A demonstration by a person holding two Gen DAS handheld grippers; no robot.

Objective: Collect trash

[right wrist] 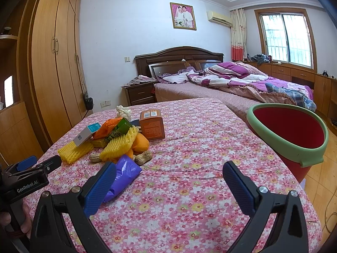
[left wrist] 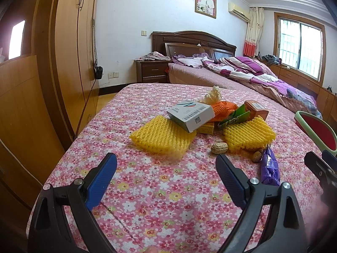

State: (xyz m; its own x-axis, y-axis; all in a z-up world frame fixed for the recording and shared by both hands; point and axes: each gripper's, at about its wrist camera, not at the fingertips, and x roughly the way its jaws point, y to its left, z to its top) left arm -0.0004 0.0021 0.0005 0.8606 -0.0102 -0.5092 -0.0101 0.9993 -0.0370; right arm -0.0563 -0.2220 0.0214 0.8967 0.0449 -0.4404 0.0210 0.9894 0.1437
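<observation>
A heap of trash sits mid-frame on a pink floral tablecloth (left wrist: 160, 189): yellow foam fruit netting (left wrist: 162, 137), a white cardboard carton (left wrist: 190, 112), peanut shells (left wrist: 219, 148), a crumpled purple plastic bag (right wrist: 124, 174). All look light and soft; the netting's near edge suits pinching. The left gripper (left wrist: 166, 168) and right gripper (right wrist: 169, 176) are spread wide, holding nothing. Only the right view shows the whole red, green-rimmed bin (right wrist: 294, 147) at right.

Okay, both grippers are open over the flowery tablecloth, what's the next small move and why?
Probably ease the right gripper left and down onto the purple wrapper. It is the trash piece nearest that gripper, lying loose just past its left finger, and the red bin stands open on that side. The left gripper faces the yellow foam net.
</observation>
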